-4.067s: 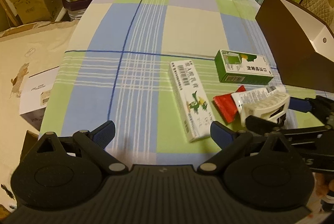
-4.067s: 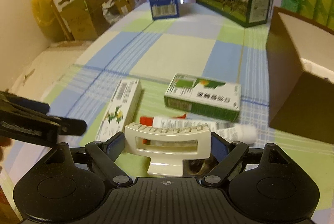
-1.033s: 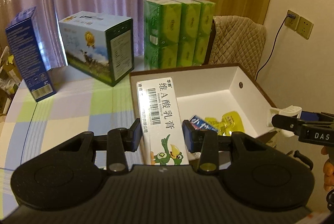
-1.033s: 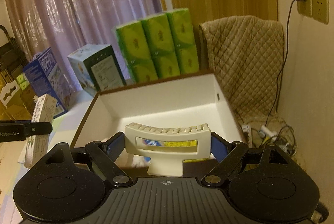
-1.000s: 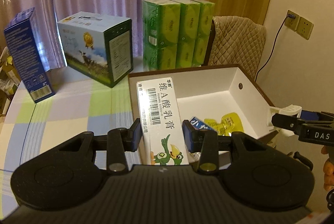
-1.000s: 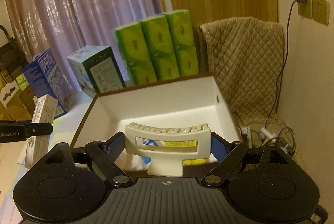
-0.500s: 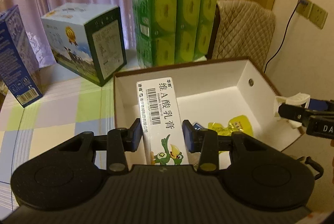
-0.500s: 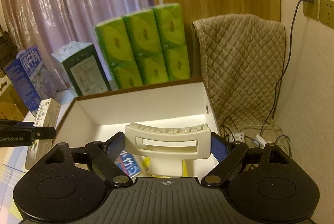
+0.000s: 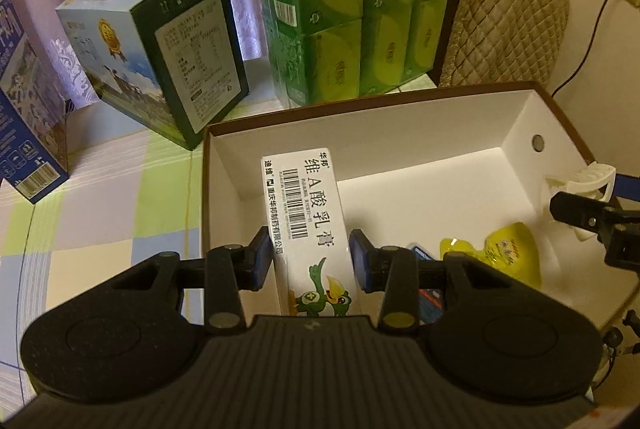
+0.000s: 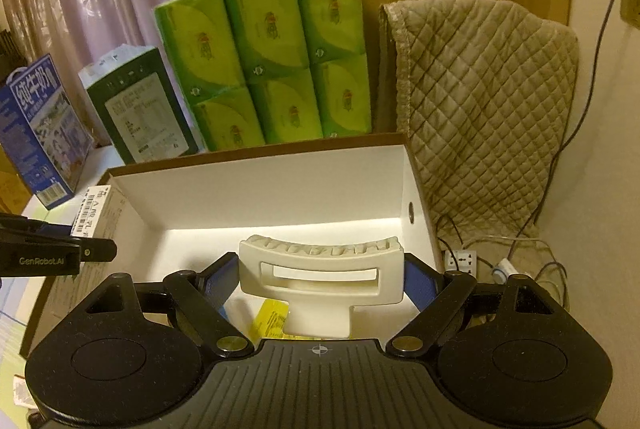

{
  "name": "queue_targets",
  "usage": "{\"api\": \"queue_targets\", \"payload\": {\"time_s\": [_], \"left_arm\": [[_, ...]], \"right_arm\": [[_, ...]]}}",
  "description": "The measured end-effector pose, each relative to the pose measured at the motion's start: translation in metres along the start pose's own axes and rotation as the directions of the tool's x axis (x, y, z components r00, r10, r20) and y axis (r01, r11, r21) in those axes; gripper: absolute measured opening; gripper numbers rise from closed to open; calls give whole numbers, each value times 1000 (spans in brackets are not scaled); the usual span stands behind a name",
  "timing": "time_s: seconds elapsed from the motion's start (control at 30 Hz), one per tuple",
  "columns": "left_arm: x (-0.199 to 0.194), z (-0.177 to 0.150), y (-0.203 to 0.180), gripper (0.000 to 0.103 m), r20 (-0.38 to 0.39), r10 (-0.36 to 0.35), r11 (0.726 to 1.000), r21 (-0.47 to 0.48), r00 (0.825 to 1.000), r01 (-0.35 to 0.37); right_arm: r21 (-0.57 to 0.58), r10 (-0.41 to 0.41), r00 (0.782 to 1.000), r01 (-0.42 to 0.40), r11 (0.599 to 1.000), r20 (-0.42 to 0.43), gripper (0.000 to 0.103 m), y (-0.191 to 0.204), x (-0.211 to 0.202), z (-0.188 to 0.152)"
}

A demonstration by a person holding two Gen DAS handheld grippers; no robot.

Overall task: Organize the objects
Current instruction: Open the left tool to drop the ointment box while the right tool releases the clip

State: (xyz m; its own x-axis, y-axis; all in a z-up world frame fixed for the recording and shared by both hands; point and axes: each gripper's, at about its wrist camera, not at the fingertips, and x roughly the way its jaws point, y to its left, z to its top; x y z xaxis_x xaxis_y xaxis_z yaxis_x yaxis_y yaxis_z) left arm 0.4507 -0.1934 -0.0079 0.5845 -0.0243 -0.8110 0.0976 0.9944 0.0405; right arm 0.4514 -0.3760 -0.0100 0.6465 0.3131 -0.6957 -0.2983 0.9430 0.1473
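Your two grippers hang over the open white storage box point(image 9: 520, 133) on the checked tablecloth point(image 9: 120, 197). Your left gripper point(image 9: 312, 257) points into the box's left side, its jaws narrowed onto a long white ointment carton point(image 9: 308, 213). Your right gripper point(image 10: 320, 279) sits above the box's right part, jaws clamped on a cream hair clip point(image 10: 320, 277). A yellow packet point(image 9: 504, 253) lies on the box floor.

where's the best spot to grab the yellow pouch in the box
Grip the yellow pouch by its raised upper edge, coming straight down from above. It lies low on the floor of the box, close to the right wall, so a sideways approach is blocked.
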Motion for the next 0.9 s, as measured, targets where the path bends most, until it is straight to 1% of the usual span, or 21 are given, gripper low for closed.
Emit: {"api": "queue_targets", "payload": {"time_s": [0.23, 0.37, 0.5, 0.6, 0.67, 0.9], "left_arm": [[30, 9, -8, 37, -46, -7, 1000, -3, 999, 6], [43, 11, -12, 34, -66, -16, 1000, -1, 998, 16], [48, 14, -12, 35, -63, -29, 1000, -8, 998, 28], [48, 17, -10, 39, -55, -27, 1000, -6, 998, 27], [47, 18, -7, 44, -52, -28, 1000, -7, 998, 27], [43, 15, 1, 52, -56, -26, 1000, -12, 998, 25]], "right_arm": [[-15, -4, 1000, 4, 1000, -31, 82, 3, 26, 2], [-19, -3, 999, 2, 1000, -42, 82, 4, 36, 3], [-18, -1, 999, 0, 1000, -49, 82, 4, 42, 4], [-12, 2, 999, -3, 1000, -52, 82, 4, 45, 5], [-7, 8, 998, -8, 1000, -56, 82, 5, 47, 6], [4, 29, 998, -29, 1000, -63, 82, 10, 55, 9]]}}
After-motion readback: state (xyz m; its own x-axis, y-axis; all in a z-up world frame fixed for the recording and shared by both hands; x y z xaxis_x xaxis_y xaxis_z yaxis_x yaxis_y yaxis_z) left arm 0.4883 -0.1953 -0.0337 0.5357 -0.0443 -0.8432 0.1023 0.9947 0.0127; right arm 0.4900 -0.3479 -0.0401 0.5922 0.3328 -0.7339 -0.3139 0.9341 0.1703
